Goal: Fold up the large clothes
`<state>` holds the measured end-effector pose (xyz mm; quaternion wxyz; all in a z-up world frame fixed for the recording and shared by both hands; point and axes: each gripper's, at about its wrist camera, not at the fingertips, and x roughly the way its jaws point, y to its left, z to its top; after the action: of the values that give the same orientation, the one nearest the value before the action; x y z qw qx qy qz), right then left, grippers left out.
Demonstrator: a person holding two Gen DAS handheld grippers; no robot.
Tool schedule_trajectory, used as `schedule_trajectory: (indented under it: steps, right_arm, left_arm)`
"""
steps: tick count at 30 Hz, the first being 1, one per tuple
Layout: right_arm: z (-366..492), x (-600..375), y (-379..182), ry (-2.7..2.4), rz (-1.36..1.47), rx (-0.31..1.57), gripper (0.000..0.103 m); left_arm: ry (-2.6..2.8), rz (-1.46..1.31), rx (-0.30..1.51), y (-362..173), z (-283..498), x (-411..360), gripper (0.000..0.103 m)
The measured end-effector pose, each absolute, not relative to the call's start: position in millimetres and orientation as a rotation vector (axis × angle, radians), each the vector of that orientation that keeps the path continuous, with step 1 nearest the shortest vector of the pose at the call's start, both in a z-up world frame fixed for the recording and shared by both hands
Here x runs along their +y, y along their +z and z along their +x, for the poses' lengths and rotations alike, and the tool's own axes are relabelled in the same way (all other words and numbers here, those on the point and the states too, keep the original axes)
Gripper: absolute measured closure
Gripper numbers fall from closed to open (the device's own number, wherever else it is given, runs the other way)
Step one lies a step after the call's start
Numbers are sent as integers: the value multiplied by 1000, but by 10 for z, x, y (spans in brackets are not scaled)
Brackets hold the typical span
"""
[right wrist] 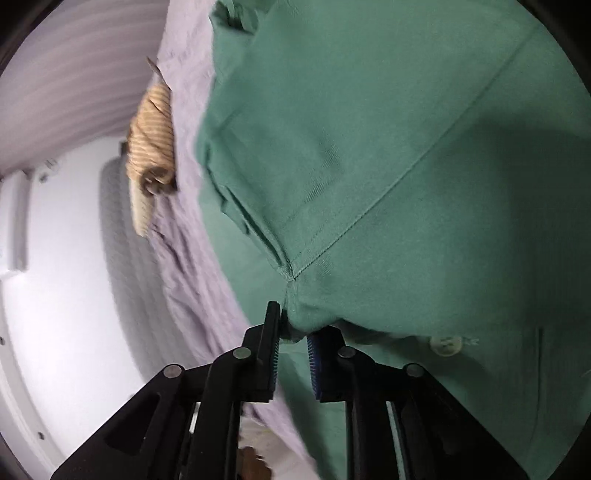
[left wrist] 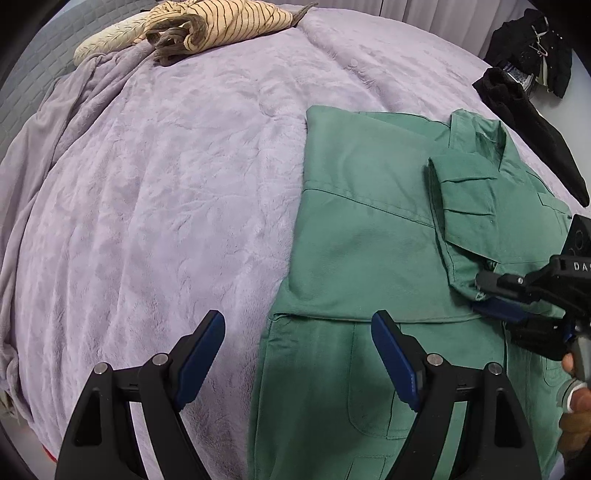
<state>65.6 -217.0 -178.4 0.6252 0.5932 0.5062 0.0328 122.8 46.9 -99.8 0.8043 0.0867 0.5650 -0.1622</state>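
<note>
Right gripper (right wrist: 291,332) jaws seemingly clamp green shirt (left wrist: 369,221) fold; left gripper (left wrist: 298,325) jaws apart.

Folded shirt (left wrist: 369,229) on the blanket (left wrist: 166,184), toward its right. Striped garment (left wrist: 214,26) behind, at the far edge. Dark clothing (left wrist: 532,136) right of the shirt.

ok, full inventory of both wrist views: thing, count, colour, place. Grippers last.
green shirt: 1, green, partly folded, right part of bed
blanket: 1, lilac, covers bed
striped garment: 1, tan with dark stripes, bunched at far edge
black clothes: a few, black, far right edge
curtain: 1, pale, behind bed
left gripper: 1, black, blue pads, open above shirt's left edge
right gripper: 1, black, blue pads, closed on a shirt fold
</note>
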Motion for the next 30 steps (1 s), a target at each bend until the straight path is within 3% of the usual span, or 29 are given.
schedule_trajectory:
  steps: [2,3,11,15,19,21,22,23,26,28,30]
  right_arm:
    - [635,-2102,-1763,135,1324,1209,55]
    - [603,-2101,-1661,166,1280,1201,49]
    - [156,-3337,-549,-258,694,974,48]
    - [83,-4253,-601,-495,753,915,47]
    - [222,-4709,-1000,-475,883,967,42]
    - [236,-4785,-1181,-451,942,1018,48]
    - [268,-4755,-1206,-409,961,1008,90]
    - [208,-4719,-1154,-363,959,984,100]
    - [152,-4653,-890,-365,781,930,100]
    - [161,-4763,-1028,-432,741,981,100]
    - [68,-4915,-1240,-452,823,998,100]
  left_arm:
    - [-364,192,1199,-964,1228,416,21]
    - [-377,198,1195,-951,1231,369,21]
    - [-486,211,1135,-846,1334,-300,21]
    - [-488,175,1137,-855,1542,-605,21]
    - [-478,217,1124,-910,1572,-846,21]
    - [-485,240,1123,-947,1534,-940,21]
    - [-485,252,1118,-960,1517,-976,21]
    - [-485,264,1112,-976,1508,-1017,21]
    - [-447,316,1097,-1111,1530,-1155,21]
    - [-376,390,1090,-1271,1590,-1214,20]
    - [-351,383,1102,-1325,1678,-1153,10]
